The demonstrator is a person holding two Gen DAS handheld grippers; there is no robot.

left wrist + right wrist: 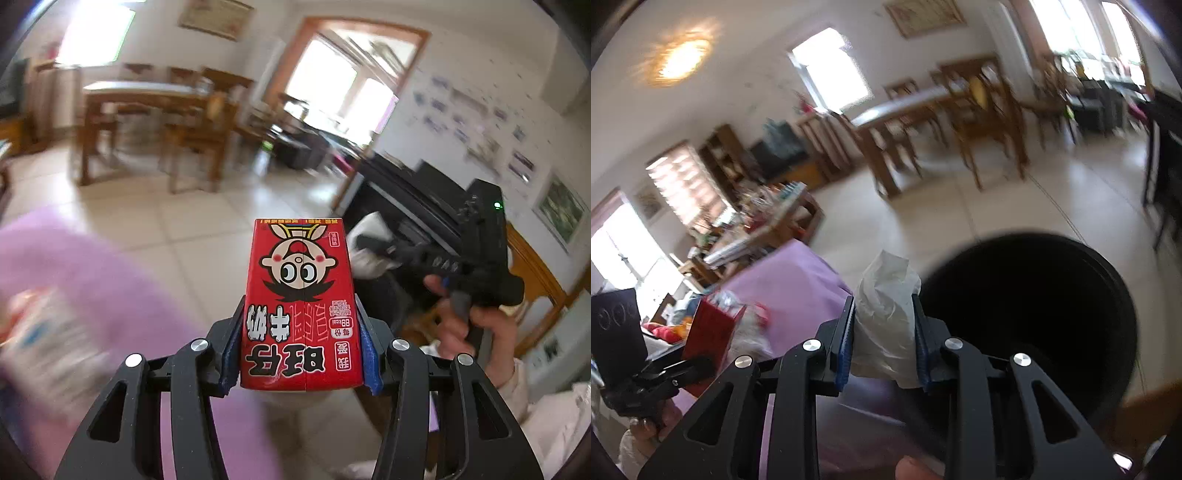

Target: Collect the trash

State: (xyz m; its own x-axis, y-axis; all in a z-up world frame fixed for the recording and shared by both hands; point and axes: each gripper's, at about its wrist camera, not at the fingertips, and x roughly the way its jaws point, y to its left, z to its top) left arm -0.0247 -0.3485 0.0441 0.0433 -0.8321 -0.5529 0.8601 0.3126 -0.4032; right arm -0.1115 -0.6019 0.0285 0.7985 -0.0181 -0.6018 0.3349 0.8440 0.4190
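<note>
My left gripper (300,325) is shut on a red milk carton (300,295) with a cartoon face, held upside down in the air above the floor. My right gripper (884,332) is shut on a crumpled white tissue (886,306), just left of the open mouth of a black trash bin (1034,314). In the left wrist view the right gripper (373,243) with the tissue (365,254) shows at the right. In the right wrist view the left gripper (698,363) holding the red carton (713,328) shows at the lower left.
A purple cloth (790,284) covers a surface at the left, with blurred packaging (48,339) on it. A wooden dining table (147,96) and chairs stand across the tiled floor (207,221). A black piano (417,192) stands by the right wall.
</note>
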